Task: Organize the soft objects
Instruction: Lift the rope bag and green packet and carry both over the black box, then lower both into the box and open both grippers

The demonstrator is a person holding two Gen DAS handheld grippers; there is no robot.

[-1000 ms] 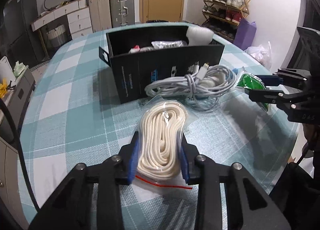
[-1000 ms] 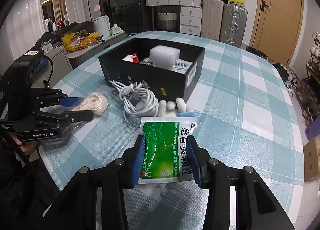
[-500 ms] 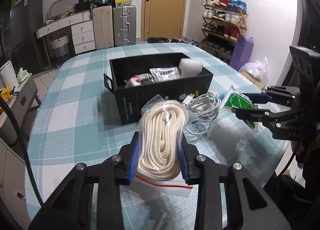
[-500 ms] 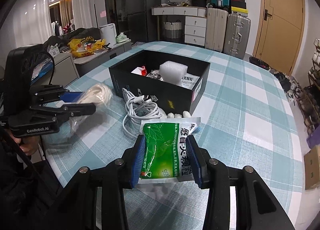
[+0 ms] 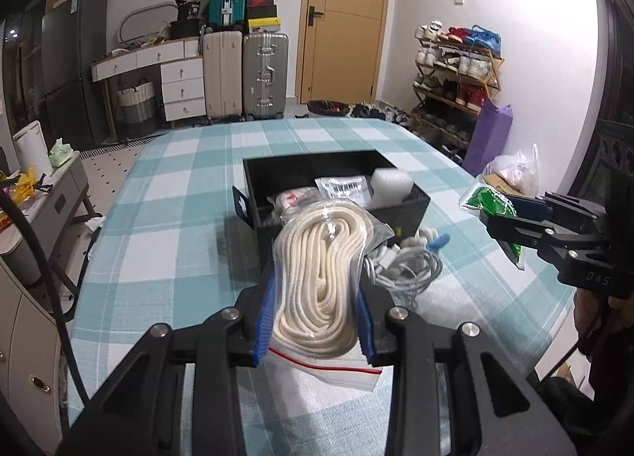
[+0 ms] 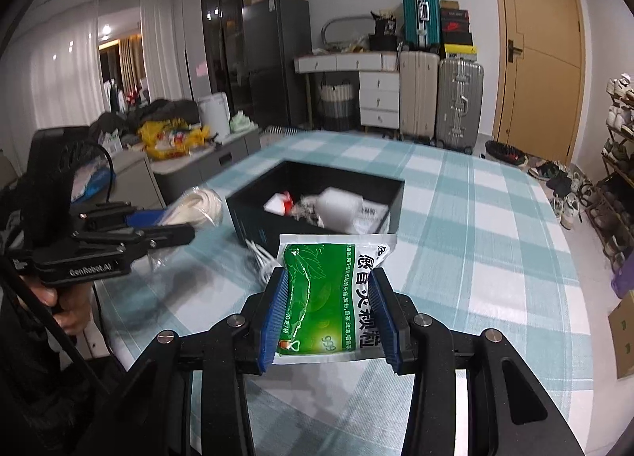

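Note:
My left gripper (image 5: 315,317) is shut on a clear zip bag of coiled white rope (image 5: 321,269) and holds it above the table, in front of the black box (image 5: 337,194). My right gripper (image 6: 331,317) is shut on a green medicine packet (image 6: 333,293), also lifted above the table. The black box (image 6: 317,198) holds a white foam block (image 6: 340,206), a red-and-white packet and a printed pouch. The left gripper with the rope shows in the right wrist view (image 6: 158,226). The right gripper with the green packet shows in the left wrist view (image 5: 515,214).
A bundle of white cables (image 5: 408,269) and some small white and blue items (image 5: 432,238) lie on the checked tablecloth (image 5: 166,226) by the box's near side. Suitcases (image 5: 241,71), a drawer unit and a shoe rack (image 5: 455,75) stand beyond the table.
Both grippers have risen from the table with their loads, the rope bag and the green packet. The box now lies lower in both views.

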